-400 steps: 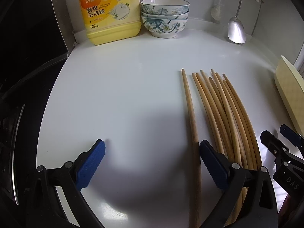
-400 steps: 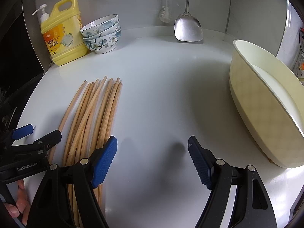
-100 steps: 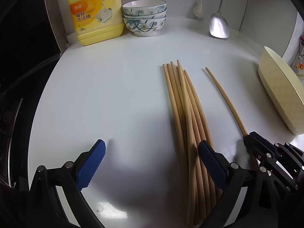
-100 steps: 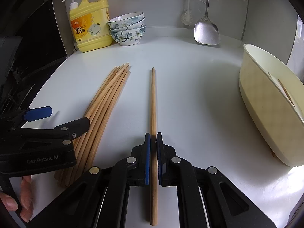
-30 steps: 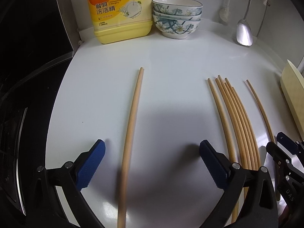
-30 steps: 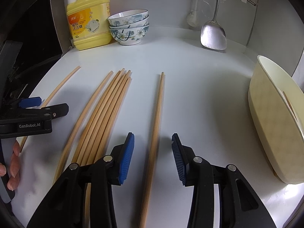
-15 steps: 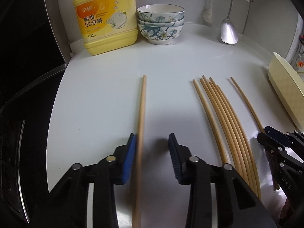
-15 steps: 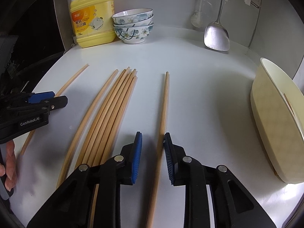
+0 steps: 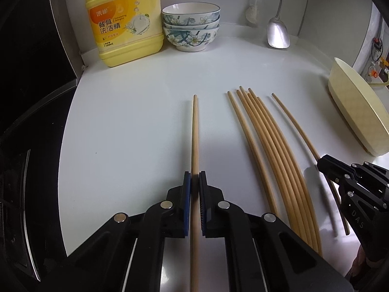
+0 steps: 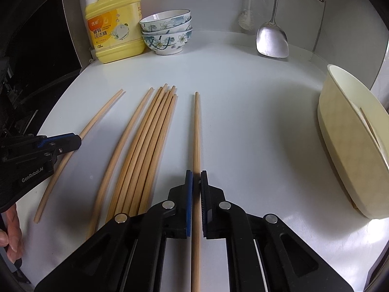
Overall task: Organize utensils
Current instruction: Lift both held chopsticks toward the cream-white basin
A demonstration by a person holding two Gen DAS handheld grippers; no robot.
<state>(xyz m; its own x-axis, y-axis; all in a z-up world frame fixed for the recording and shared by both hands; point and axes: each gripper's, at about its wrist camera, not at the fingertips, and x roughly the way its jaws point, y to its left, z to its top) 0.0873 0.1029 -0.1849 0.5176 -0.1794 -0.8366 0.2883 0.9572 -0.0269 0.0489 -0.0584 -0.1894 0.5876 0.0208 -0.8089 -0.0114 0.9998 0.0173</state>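
Observation:
Wooden chopsticks lie on the white counter (image 9: 136,131). My left gripper (image 9: 194,177) is shut on the lone left chopstick (image 9: 195,131), blue pads pressing both its sides. My right gripper (image 10: 196,177) is shut the same way on the lone right chopstick (image 10: 196,131). Between the two lies a bundle of several chopsticks (image 10: 150,133), also in the left wrist view as the bundle (image 9: 267,146). From the left wrist view the right gripper (image 9: 322,161) sits over the right chopstick (image 9: 294,126). From the right wrist view the left gripper (image 10: 76,141) sits over the left chopstick (image 10: 97,119).
A cream holder (image 10: 340,146) lies tipped at the right edge, a chopstick (image 10: 367,121) showing inside. At the back stand a yellow detergent bottle (image 10: 114,29), stacked floral bowls (image 10: 166,34) and a hanging metal spatula (image 10: 272,39). A dark stove (image 9: 29,121) borders the left.
Both grippers went from open around their chopsticks to shut on them. The left wrist view shifted slightly, putting its chopstick centred between the jaws.

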